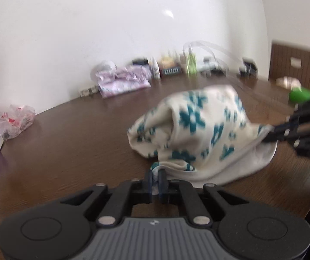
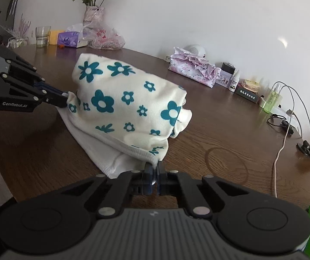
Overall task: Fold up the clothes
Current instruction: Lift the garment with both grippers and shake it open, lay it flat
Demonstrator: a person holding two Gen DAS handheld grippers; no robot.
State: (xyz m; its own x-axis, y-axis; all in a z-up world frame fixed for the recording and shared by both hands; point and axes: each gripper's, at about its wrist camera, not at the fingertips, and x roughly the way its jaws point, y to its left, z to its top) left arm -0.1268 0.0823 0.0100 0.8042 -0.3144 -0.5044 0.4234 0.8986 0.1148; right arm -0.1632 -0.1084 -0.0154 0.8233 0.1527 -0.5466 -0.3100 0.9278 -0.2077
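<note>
Garment [image 2: 124, 108], cream with teal flowers, is lying bunched on the brown table [image 2: 230, 143], and it is held at two corners. The left gripper [image 1: 156, 178] is clamped on a small fold at one near corner of the garment. The right gripper [image 2: 154, 174] is clamped on the other near corner, at the hem.

Several things could go wrong from here. Only a thin bit of cloth is caught in each claw, so a corner could slip out if the garment is pulled hard or lifted fast. The cloth is crumpled and doubled over itself; if both corners are not drawn apart evenly, a twisted, uneven fold would probably be made. It cannot be told whether one layer or more is pinched, so an inner layer could be dragged along. The white cable [image 2: 282, 145] lies on the table to the right of the garment, and it could be caught by swinging cloth.

Counted: one garment, two grippers, one table, one vase of flowers [image 2: 93, 14] behind the garment, one glass [image 2: 42, 35] beside the vase. The small items along the wall are too blurred to be counted.
</note>
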